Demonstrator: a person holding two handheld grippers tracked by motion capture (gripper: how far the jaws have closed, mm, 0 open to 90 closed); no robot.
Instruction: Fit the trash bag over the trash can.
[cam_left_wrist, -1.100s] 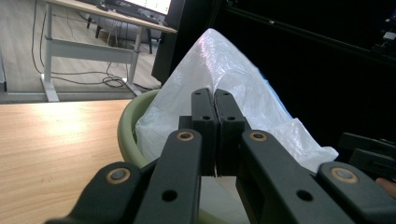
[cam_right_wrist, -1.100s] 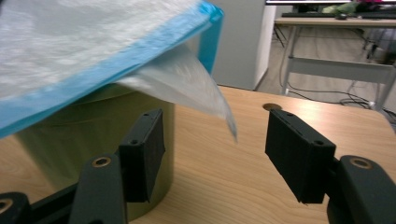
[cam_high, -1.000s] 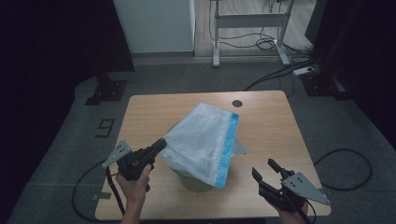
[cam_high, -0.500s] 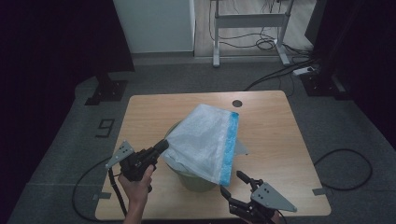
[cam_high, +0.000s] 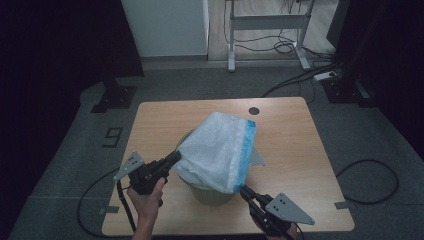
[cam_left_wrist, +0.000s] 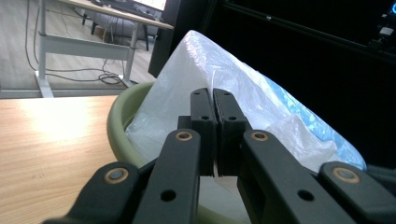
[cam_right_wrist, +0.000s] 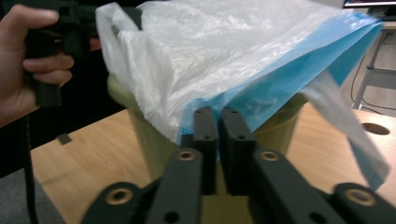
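A rectangular light wooden table (cam_high: 295, 150) with a small round dark cable hole (cam_high: 254, 110) near its far edge stands on grey carpet. Beyond it are a white cabinet panel (cam_high: 165, 25) and a white metal desk frame (cam_high: 267, 22) with black cables (cam_high: 282, 47) under it; a white power strip (cam_high: 325, 76) lies on the floor. A dark stand foot (cam_high: 114, 95) sits far left, beside a printed floor numeral 9 (cam_high: 113, 136).

We see the bin (cam_high: 212, 192) standing on the worktop (cam_high: 290, 150) at lower centre of the frame, with the bag (cam_high: 220, 150) draped over it. The left hand-held gripper (cam_high: 172, 157) meets the bag's left corner, the right hand-held gripper (cam_high: 245, 191) its lower right corner.
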